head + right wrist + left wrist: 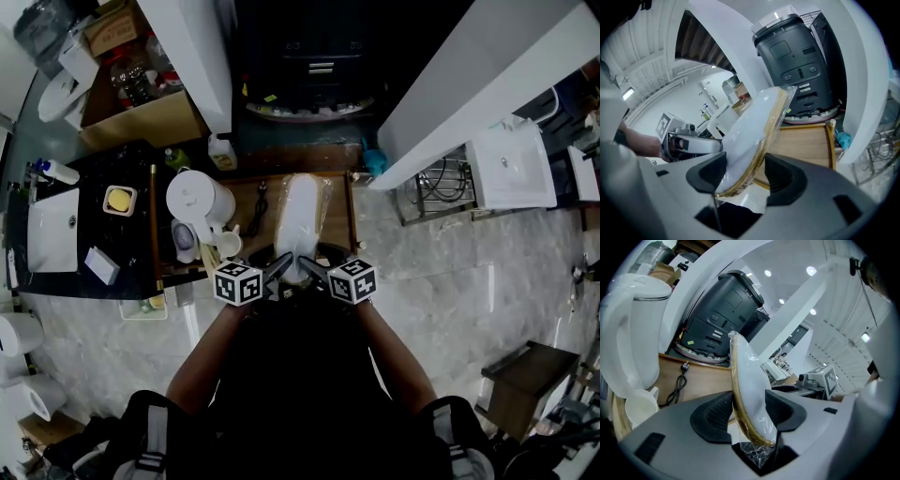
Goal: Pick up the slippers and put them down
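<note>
slippers (pixel 301 217) in their clear bag, pinched at the near end by both left gripper (pixel 748 411) and right gripper (pixel 744 174) above the wooden tray (pixel 339 230), best lowered level and flat, clear of the kettle (pixel 199 199), before easing either grip.

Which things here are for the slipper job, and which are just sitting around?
For the job: bagged slippers, left gripper and right gripper, both clamped on them.

Just sitting around: kettle, cup, power cord, black machine.
</note>
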{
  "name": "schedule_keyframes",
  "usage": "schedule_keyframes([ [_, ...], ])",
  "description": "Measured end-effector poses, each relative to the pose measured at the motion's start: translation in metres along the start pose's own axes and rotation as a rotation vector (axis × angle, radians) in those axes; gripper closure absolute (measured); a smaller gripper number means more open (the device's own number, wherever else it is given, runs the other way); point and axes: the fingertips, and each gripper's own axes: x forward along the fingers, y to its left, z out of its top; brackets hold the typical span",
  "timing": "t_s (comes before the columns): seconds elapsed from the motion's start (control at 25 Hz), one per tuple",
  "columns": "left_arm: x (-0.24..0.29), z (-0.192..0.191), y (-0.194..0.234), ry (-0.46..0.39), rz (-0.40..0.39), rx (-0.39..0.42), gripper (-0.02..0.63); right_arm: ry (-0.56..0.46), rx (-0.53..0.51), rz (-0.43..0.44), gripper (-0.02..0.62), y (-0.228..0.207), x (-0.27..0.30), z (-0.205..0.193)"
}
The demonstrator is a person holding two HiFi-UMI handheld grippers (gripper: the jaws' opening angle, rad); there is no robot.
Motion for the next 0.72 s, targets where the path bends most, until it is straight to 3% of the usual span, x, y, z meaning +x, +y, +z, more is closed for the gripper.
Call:
schedule_keyframes([
  [0.72, -0.026, 0.022, -0.012, -0.034, -0.026, 0.050, 0.385, -0.095, -0.033, 0.020, 0.334, 0.025, -0.010, 0.026],
])
